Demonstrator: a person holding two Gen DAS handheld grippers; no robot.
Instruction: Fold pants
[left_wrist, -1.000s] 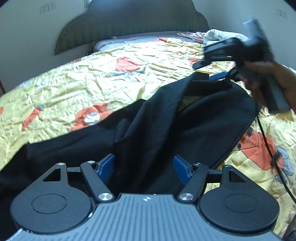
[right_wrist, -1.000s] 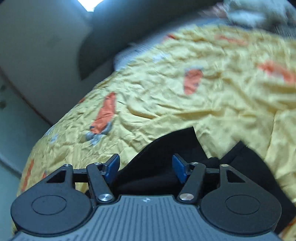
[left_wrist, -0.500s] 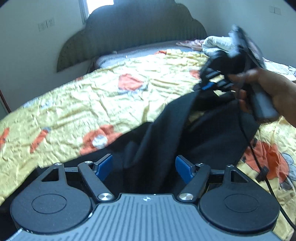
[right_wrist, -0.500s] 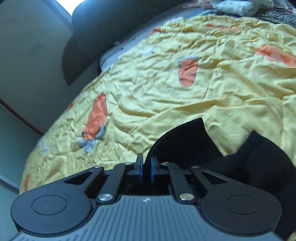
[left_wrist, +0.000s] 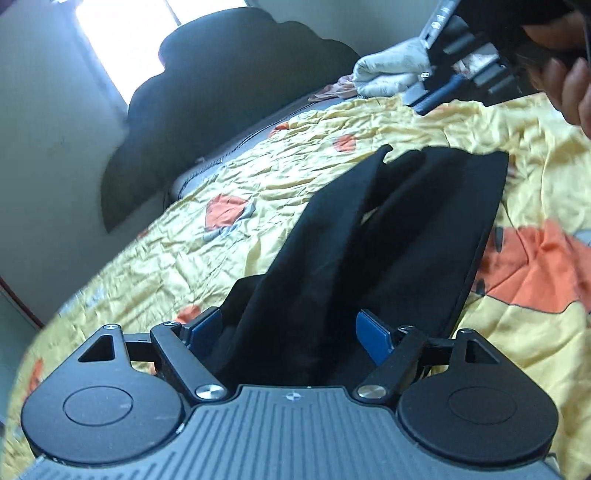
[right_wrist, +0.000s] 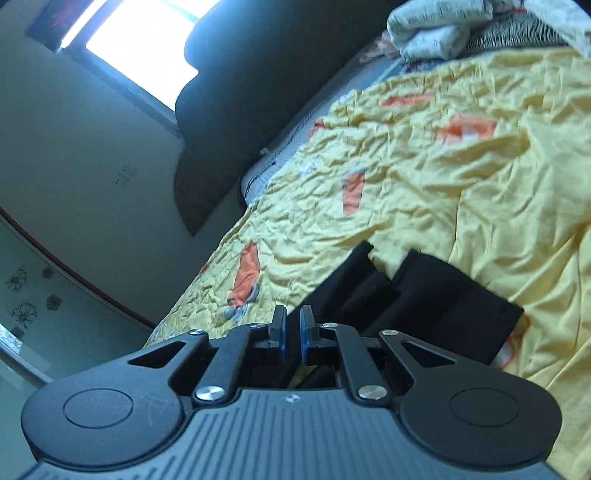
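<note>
My left gripper (left_wrist: 290, 328) stands spread wide, and its jaws have just been opening further; the black cloth pants (left_wrist: 388, 236) run up between the blue pads (left_wrist: 371, 334) from 6 o'clock toward 1 o'clock, but the pads do not press on the cloth. I judge that I keep it low over the near end so that it can take a new hold there for the next fold. The pants lie long and half bunched on the crumpled yellow bedspread with orange figures (left_wrist: 258, 177), with a raised ridge along their left side. My right gripper (right_wrist: 291, 334) has its pads pressed together, nothing showing between them (in its own view only the gap is seen), and in the left view it is lifted above the far end of the pants at 1 o'clock, in my right hand (left_wrist: 561, 55). The near end of the pants is hidden under the gripper body, so I cannot tell which end it is. The right hand is cut off by the edge and blurred. At 12 o'clock stand a dark scalloped headboard (left_wrist: 221, 92) and a pale crumpled bundle of cloth (left_wrist: 388, 72).
</note>
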